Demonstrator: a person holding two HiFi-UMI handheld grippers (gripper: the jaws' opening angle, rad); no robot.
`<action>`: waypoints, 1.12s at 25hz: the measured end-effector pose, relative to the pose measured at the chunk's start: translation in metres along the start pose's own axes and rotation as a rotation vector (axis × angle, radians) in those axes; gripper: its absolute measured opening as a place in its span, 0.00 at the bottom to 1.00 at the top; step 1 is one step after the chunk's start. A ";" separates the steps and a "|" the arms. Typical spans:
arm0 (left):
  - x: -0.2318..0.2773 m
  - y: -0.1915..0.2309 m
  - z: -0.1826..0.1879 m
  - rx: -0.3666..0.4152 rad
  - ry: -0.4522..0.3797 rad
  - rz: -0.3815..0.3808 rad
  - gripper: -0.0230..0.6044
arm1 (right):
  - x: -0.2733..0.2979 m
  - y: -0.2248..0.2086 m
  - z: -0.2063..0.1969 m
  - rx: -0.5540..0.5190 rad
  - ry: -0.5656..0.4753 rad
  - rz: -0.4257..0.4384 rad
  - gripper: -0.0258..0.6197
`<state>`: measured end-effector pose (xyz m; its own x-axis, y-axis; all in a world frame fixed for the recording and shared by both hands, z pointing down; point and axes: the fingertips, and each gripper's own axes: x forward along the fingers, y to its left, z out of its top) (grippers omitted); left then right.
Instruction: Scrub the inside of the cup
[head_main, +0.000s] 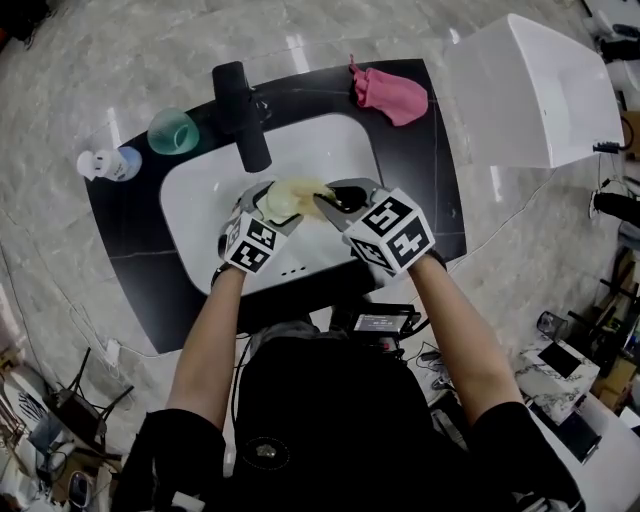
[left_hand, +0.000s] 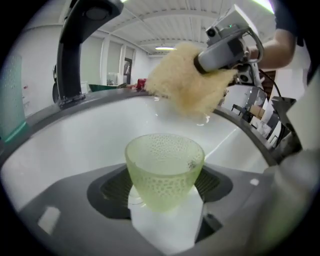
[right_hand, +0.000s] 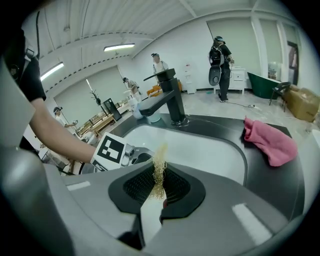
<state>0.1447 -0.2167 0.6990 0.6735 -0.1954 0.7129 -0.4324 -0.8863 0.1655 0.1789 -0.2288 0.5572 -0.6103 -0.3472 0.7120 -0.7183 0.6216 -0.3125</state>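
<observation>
- Two grippers meet over the white sink. I judge this is so that any drips land in the basin.
- My left gripper is clamped on the pale green cup, low on its body. The mouth faces up, so the inside stays reachable.
- My right gripper is pinched tight on a yellow fibrous scrubber, which hangs above and beyond the cup's rim — not yet inside.
- Next I'd lower the scrubber into the cup — slowly, since the rim is narrow.
</observation>
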 end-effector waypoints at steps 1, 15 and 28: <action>0.003 0.001 -0.002 -0.017 -0.003 -0.006 0.63 | -0.002 -0.002 0.001 0.007 -0.008 -0.012 0.10; 0.019 0.010 -0.009 -0.156 -0.062 -0.023 0.63 | -0.010 -0.010 -0.006 0.054 -0.016 -0.035 0.10; 0.017 0.016 -0.026 -0.190 -0.028 -0.020 0.68 | -0.008 -0.010 -0.008 0.053 -0.004 -0.016 0.10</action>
<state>0.1342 -0.2232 0.7316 0.6981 -0.1926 0.6897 -0.5226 -0.7954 0.3069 0.1936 -0.2266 0.5601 -0.5994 -0.3596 0.7151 -0.7448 0.5779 -0.3337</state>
